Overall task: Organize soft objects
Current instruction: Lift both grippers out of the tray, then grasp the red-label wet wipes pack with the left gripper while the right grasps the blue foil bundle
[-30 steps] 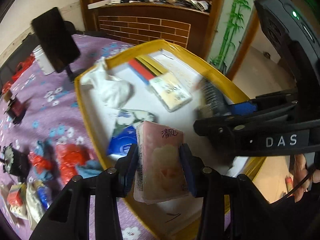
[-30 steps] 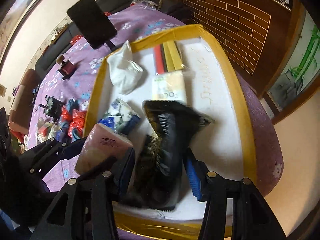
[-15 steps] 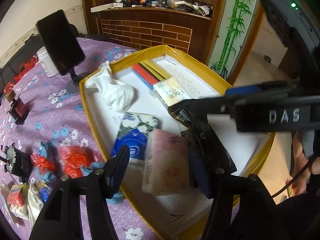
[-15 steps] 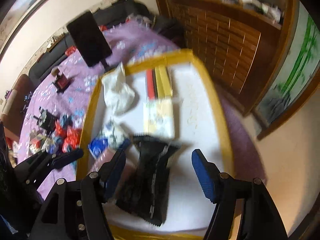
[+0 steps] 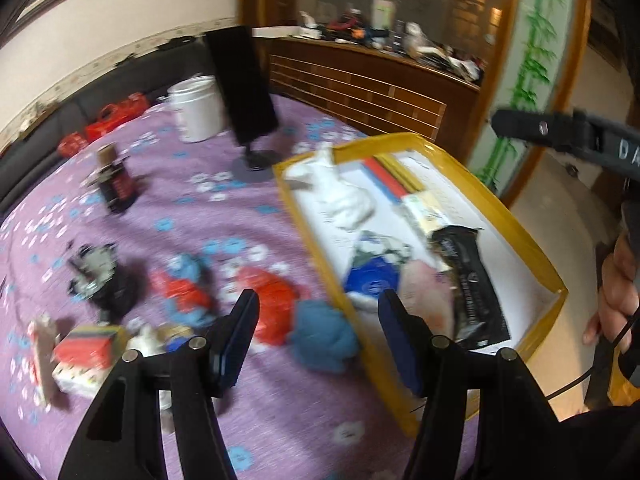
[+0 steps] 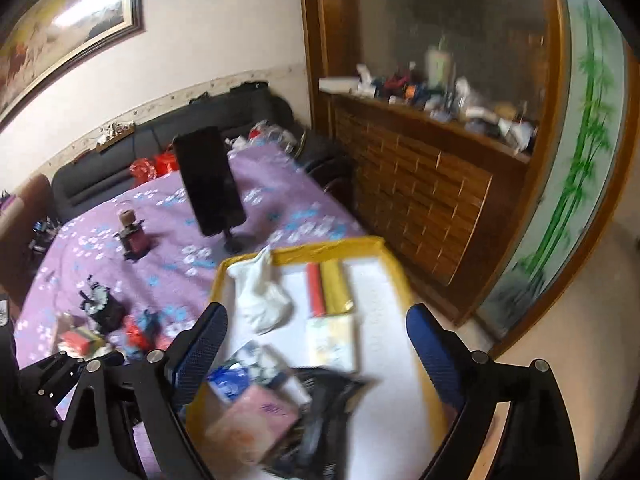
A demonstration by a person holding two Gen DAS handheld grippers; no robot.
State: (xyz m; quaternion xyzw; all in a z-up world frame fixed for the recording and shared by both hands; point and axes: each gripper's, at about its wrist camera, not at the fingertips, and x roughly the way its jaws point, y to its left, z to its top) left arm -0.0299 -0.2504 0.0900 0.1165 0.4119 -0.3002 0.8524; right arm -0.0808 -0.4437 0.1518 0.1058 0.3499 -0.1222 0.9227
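Living room, daylight.
Cream wall (image 6: 224, 28), framed painting (image 6: 60, 20), dark sofa (image 6: 120, 168), wooden cabinet (image 6: 420, 184), bamboo panel (image 6: 580, 152).

Right hand-held gripper (image 5: 568, 136), seen from the left wrist: white letters "DA" on its black body, cut off by the frame edge. Print on black packet (image 5: 468, 280) and pink pack (image 5: 428, 296) too blurred to read.

Bare white floor is lying open along the yellow tray's (image 6: 400, 276) right side; packets are crowding its near-left corner, a phone stand (image 6: 210, 182) standing beyond.
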